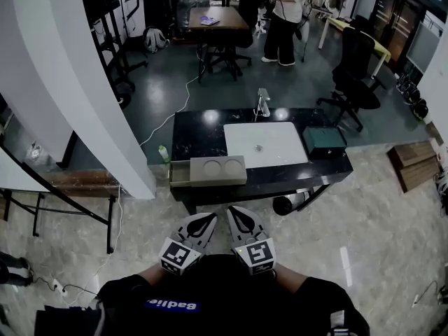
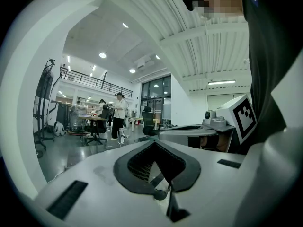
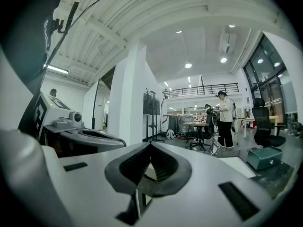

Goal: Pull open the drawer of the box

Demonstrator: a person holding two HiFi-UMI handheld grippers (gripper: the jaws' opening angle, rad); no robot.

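At the left of the glossy black table's [image 1: 199,135] near edge sits the box [image 1: 218,171], a flat grey slab with two round dimples on top and a tan drawer [image 1: 180,173] jutting from its left end. Well short of it, the left gripper [image 1: 208,220] and right gripper [image 1: 236,217] hang side by side, smooth white shells, their black ribbed jaws pressed together on nothing.

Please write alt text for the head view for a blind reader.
The left claw and right claw are shut and empty, held near the person's chest, short of a black table carrying a grey box, a white mat and a green case.
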